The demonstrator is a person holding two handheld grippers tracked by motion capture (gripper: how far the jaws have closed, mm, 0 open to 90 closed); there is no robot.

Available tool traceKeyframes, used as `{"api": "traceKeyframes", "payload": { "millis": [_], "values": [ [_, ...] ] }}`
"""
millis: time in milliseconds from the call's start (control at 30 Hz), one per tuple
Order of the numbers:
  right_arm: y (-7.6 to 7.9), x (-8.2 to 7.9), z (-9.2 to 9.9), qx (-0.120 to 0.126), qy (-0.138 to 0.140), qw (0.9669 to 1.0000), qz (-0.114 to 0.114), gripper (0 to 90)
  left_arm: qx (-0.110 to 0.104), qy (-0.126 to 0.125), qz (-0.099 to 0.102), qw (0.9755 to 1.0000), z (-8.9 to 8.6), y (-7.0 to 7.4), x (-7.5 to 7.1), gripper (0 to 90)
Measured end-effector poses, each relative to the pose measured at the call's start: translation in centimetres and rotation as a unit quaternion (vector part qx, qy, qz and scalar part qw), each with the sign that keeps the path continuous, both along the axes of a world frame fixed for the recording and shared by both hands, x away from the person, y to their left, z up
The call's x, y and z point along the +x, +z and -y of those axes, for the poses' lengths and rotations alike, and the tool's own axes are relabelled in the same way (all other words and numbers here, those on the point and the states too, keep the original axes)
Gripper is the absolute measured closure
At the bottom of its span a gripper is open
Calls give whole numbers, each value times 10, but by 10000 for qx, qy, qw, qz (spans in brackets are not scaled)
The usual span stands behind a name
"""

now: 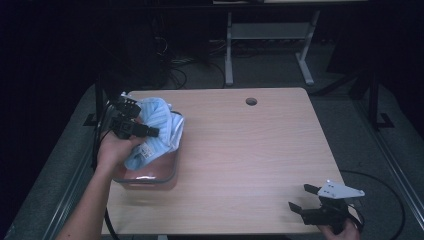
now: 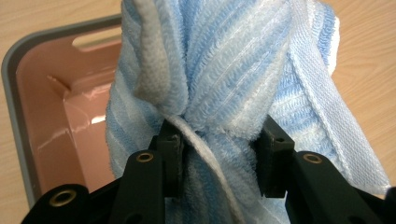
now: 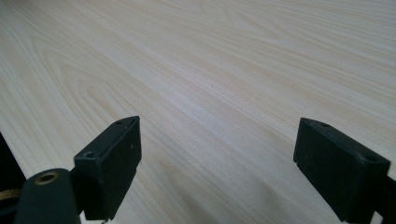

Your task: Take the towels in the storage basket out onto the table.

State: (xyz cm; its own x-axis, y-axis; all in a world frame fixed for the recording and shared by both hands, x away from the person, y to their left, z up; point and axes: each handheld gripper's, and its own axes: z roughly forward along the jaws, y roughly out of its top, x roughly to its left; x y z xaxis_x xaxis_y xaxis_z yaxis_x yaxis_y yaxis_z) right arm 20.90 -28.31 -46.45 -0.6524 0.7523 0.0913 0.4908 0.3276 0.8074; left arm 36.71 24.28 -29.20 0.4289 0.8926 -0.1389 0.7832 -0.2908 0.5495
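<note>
A blue and white striped towel (image 1: 159, 129) hangs bunched over a pink bin with a grey rim (image 1: 150, 176) at the table's left side. My left gripper (image 1: 142, 125) is shut on the towel, held up by a hand above the bin. In the left gripper view the towel (image 2: 224, 74) is pinched between the two black pads (image 2: 170, 151), and the bin (image 2: 42, 107) lies below with its inside bare. My right gripper (image 1: 302, 197) rests open near the table's front right corner. The right gripper view has its jaws wide apart (image 3: 217, 163) over bare wood.
The light wooden table (image 1: 250, 150) has a round cable hole (image 1: 251, 101) near its far edge. A white desk frame (image 1: 270, 35) and cables stand on the dark floor beyond. A cable trails off the right gripper past the table's right edge.
</note>
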Motion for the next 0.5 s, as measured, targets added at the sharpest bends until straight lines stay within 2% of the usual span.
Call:
{"api": "traceKeyframes", "payload": {
  "millis": [233, 500],
  "values": [
    [0, 0, 0, 2, 6, 10000, -21, 145, -14, -71, -1, 10000, 6, 2, 1, 606],
    [-1, 2, -2, -1, 16, 10000, -12, 145, 23, -176, 70, 9998, 19, 15, 4, 606]
  ]
}}
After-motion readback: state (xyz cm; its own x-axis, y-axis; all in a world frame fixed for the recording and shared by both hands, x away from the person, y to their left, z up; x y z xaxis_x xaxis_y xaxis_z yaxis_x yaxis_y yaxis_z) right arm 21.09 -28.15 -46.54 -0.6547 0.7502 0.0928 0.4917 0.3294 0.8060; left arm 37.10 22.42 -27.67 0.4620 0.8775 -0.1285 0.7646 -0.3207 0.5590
